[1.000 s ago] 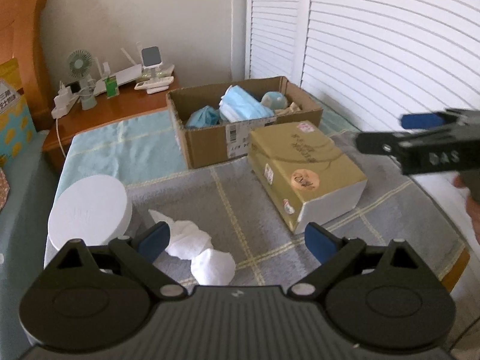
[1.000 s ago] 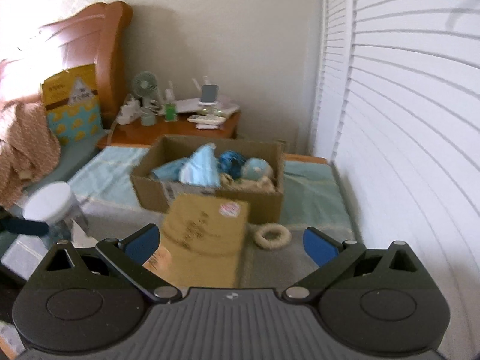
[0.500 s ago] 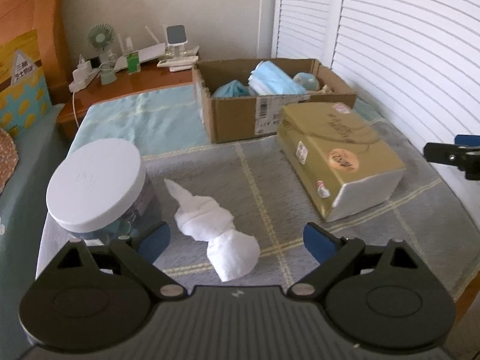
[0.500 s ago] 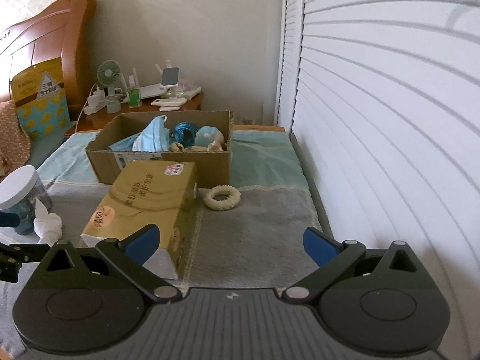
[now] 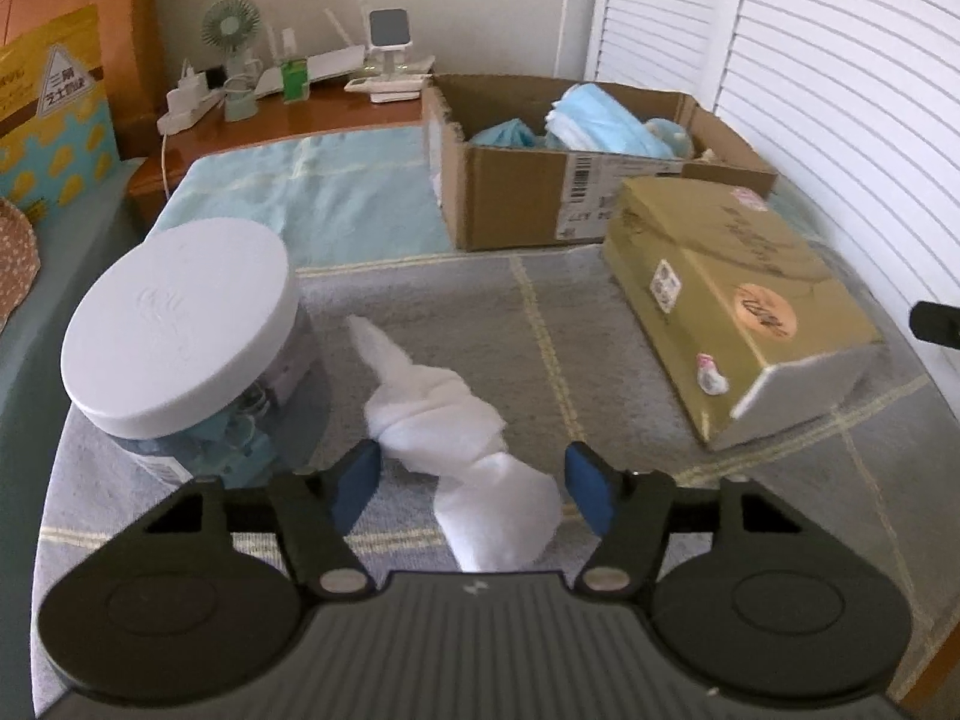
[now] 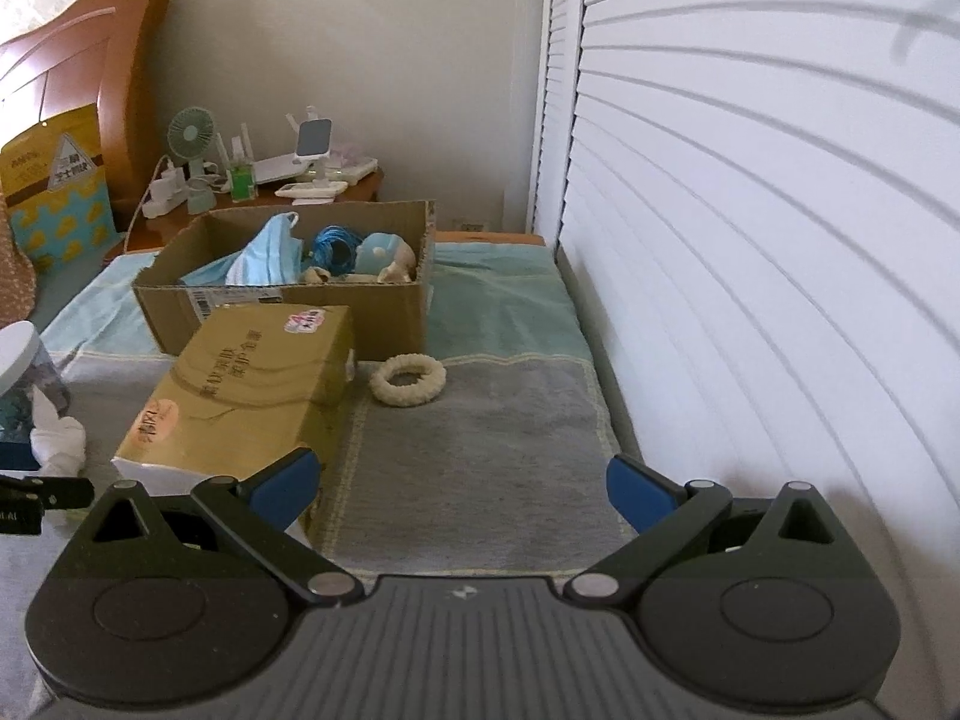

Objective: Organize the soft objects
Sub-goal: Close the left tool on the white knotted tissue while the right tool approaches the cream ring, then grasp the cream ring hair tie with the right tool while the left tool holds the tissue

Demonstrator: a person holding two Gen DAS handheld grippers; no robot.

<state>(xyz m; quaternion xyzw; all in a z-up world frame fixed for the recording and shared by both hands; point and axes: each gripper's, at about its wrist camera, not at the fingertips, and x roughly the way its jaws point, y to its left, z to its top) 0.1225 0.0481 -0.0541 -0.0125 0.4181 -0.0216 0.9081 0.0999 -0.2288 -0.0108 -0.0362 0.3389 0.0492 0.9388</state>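
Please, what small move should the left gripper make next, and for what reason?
Probably close the left gripper on the white sock. Its jaws stand open on either side of the sock's near end, not yet pressing it. The sock lies loose on the blanket beside the jar, while other soft things already sit in the cardboard box.

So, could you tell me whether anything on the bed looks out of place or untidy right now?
Two soft things lie loose outside the cardboard box: a twisted white sock beside the jar, between the open left gripper's fingers, and a cream scrunchie by the box's front corner. The yellow tissue pack sits askew.
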